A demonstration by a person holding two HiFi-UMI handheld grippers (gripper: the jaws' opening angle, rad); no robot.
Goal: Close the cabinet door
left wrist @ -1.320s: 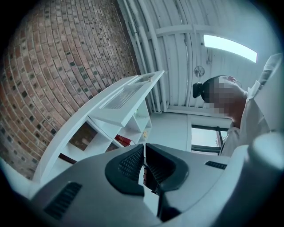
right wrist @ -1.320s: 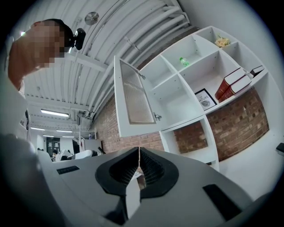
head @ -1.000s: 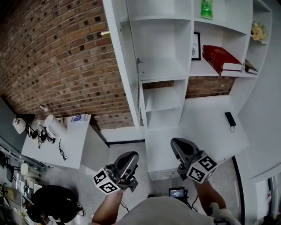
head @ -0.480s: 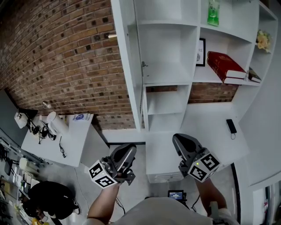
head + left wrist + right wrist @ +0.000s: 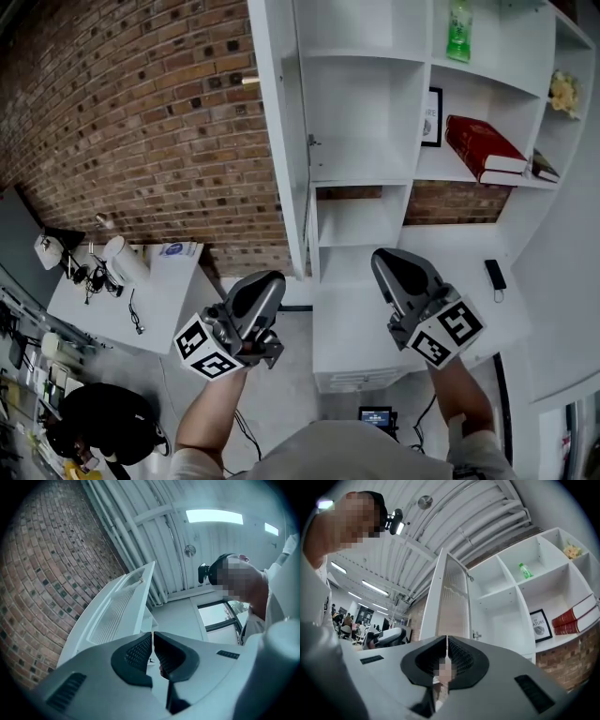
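The white cabinet door [image 5: 275,141] stands open, edge-on to me in the head view, with a small brass knob [image 5: 249,82] on its brick-wall side. It hangs at the left of the white shelf unit [image 5: 361,103]. My left gripper [image 5: 265,280] is below the door's lower end, apart from it, its jaws shut with nothing between them. My right gripper [image 5: 386,257] is raised in front of the low shelf bay, also shut and empty. The door [image 5: 117,611] rises beyond the left gripper [image 5: 153,638] in the left gripper view. The ribbed door panel [image 5: 452,602] shows past the right gripper [image 5: 447,641].
Red books [image 5: 483,145], a framed picture [image 5: 431,117] and a green bottle [image 5: 458,28] sit on the shelves. A black handset [image 5: 493,274] lies on the white desk top [image 5: 441,253]. A brick wall [image 5: 122,122] is left of the door, with a cluttered white side table [image 5: 150,309] below.
Both grippers have risen toward the shelf unit and rolled a little. The door has not moved, and both pairs of jaws stay shut.
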